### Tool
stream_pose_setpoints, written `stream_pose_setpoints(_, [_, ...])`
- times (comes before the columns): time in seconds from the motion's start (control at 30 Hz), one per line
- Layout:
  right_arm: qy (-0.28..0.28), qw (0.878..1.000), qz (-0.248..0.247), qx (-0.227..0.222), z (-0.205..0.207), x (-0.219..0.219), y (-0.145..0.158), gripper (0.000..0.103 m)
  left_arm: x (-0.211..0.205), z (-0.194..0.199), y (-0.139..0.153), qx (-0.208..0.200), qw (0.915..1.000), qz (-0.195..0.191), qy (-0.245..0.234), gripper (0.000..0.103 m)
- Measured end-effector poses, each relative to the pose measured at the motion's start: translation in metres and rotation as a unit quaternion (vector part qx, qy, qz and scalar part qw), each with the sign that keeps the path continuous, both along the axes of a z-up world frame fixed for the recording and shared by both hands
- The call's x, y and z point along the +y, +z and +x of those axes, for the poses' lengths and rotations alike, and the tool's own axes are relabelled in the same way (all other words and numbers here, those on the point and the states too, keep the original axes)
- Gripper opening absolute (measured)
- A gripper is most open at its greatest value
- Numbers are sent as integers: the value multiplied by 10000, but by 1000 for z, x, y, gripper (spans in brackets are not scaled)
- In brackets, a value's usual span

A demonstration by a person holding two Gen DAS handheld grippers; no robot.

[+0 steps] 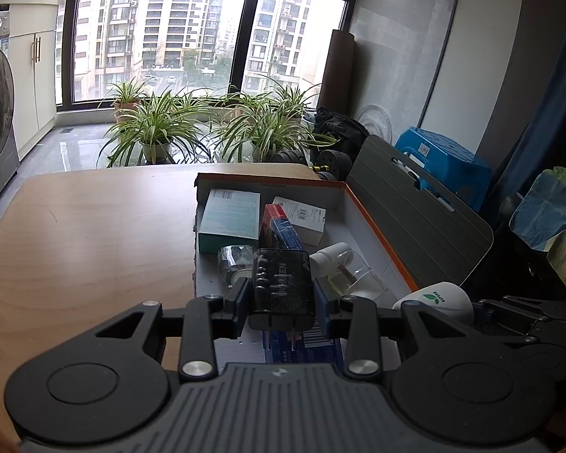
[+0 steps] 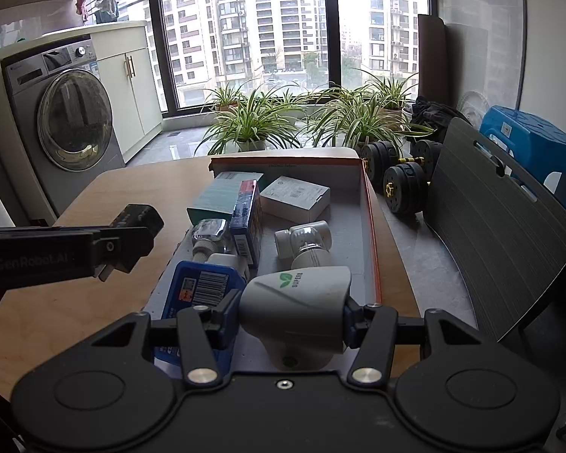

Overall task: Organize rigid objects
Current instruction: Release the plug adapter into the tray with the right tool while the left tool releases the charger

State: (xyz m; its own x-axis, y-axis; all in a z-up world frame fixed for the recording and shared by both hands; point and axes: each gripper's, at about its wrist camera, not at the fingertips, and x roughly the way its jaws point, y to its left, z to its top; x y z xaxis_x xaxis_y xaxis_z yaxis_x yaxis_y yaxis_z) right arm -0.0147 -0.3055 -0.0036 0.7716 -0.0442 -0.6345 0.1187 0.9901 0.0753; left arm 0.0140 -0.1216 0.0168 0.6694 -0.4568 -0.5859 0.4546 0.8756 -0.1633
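The left hand-held gripper point(image 1: 282, 298) clamps a black speckled plug adapter point(image 1: 283, 287), and the right hand-held gripper point(image 2: 292, 322) clamps a white rounded plastic device with a green leaf logo point(image 2: 296, 302). Both hang over the near end of the shallow orange-edged cardboard box point(image 2: 373, 234) on the wooden bench point(image 1: 86, 234). I judge this the placing step: next, each piece needs a free spot among the cartons inside.

Both black grippers point(image 1: 282, 304) carry blue-padded jaws, silver screws, perhaps "GenRobot.AI" lettering.
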Motion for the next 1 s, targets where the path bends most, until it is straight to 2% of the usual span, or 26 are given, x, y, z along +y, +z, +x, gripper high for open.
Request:
stream_pose_setpoints(0.7, [-41, 9999, 46, -149, -1, -3, 5, 64, 0, 1, -1, 4, 10000, 10, -7, 36])
stream_pose_setpoints(1.0, [-164, 9993, 77, -332, -11, -15, 12, 69, -16, 7, 1, -3, 9999, 90, -139, 36])
